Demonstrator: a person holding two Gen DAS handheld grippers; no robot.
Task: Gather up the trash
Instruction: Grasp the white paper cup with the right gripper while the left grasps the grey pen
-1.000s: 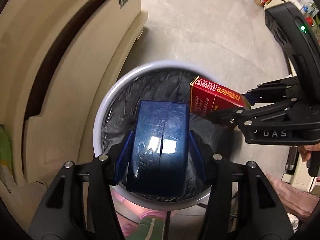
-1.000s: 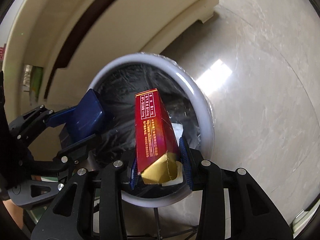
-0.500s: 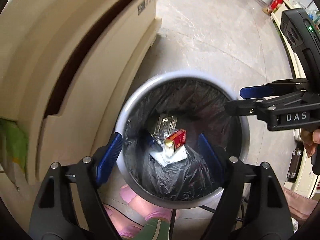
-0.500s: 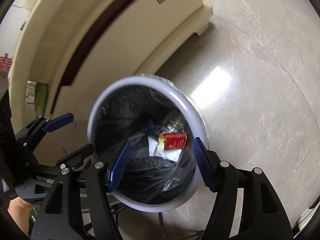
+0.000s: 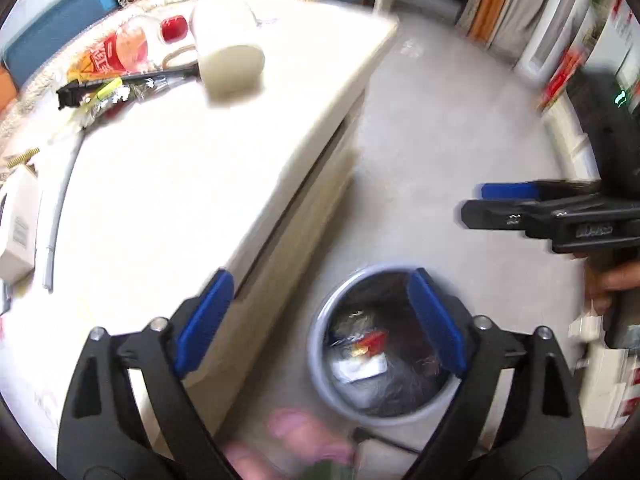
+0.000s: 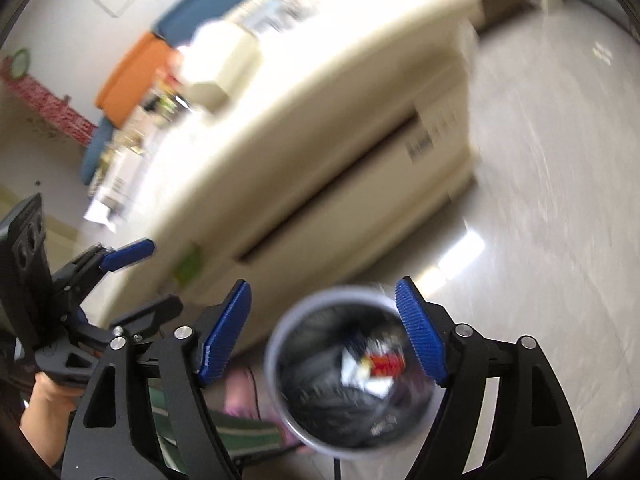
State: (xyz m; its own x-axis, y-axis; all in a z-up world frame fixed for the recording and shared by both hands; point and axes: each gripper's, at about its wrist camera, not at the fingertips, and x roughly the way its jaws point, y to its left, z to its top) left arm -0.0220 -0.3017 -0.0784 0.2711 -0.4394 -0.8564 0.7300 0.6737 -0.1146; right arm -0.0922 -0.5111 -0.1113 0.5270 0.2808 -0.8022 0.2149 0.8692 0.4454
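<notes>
A round white trash bin [image 5: 320,376] with a black liner stands on the floor beside the cream table; it also shows in the right wrist view [image 6: 276,360]. A red box [image 5: 374,340] and white scraps lie inside it, and the red box shows in the right wrist view too [image 6: 384,364]. My left gripper [image 5: 320,320] is open and empty, raised above the bin. My right gripper [image 6: 324,332] is open and empty, also above the bin, and shows at the right of the left wrist view [image 5: 504,204]. On the table lie a plastic bottle [image 5: 120,50] and crumpled wrappers [image 5: 104,98].
The cream table [image 5: 168,184] fills the left, with a white mug [image 5: 228,44], a black tool [image 5: 120,80] and a white box [image 5: 16,224] on it. Grey tiled floor [image 5: 432,132] lies to the right. Blue and orange cushions [image 6: 136,72] stand behind. The person's feet are near the bin.
Both grippers let go of their boxes into the bin and opened a second ago. Since then both have lifted up and away, so the table top has come into view.
</notes>
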